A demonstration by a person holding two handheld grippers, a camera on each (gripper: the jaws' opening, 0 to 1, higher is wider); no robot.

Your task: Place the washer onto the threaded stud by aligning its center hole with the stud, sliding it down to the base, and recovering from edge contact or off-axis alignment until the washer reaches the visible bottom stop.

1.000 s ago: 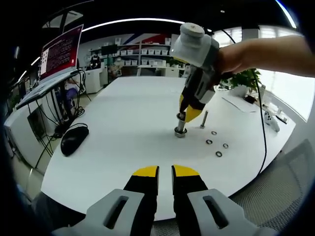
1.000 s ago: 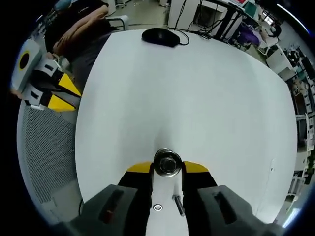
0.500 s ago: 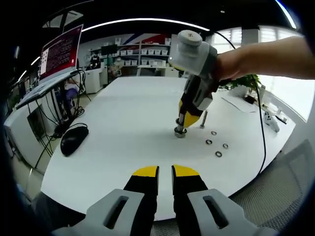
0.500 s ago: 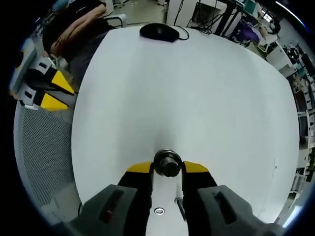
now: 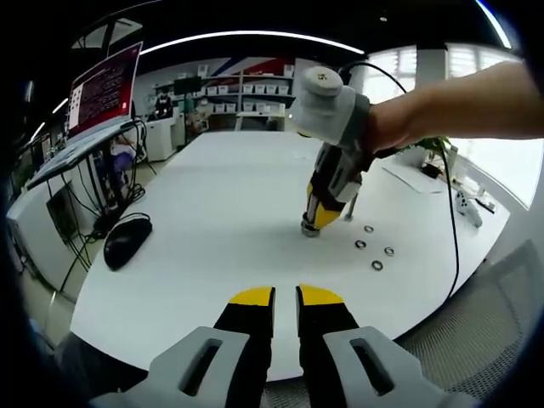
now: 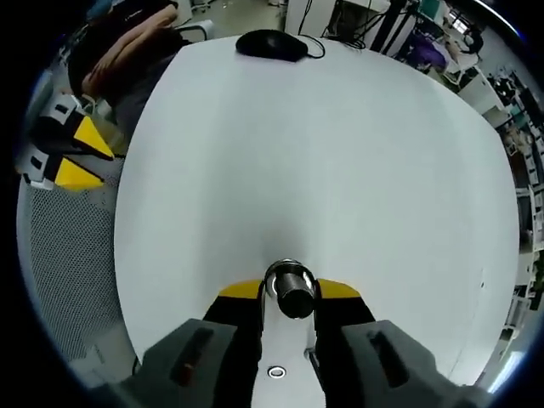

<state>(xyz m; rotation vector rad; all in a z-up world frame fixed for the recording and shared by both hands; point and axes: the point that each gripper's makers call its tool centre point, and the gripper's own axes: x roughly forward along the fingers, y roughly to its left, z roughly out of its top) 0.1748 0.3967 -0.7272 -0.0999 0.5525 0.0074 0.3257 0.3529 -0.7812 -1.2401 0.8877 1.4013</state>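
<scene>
Right gripper (image 6: 289,293) fingers are clamped on the stud (image 6: 291,289), standing on the white desk (image 6: 340,153). Left gripper (image 5: 285,297) fingers nearly closed, empty. Spare washers (image 5: 376,265) at the stud's 3 o'clock.

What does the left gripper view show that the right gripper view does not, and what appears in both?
Left gripper view: a red screen, four loose washers lying beside the stud, and the right gripper seen from the side. Right gripper view: the stud's top seen end-on between that gripper's fingers, and the left gripper beyond the table's edge. Both: the white table, the black mouse and the stud.
</scene>
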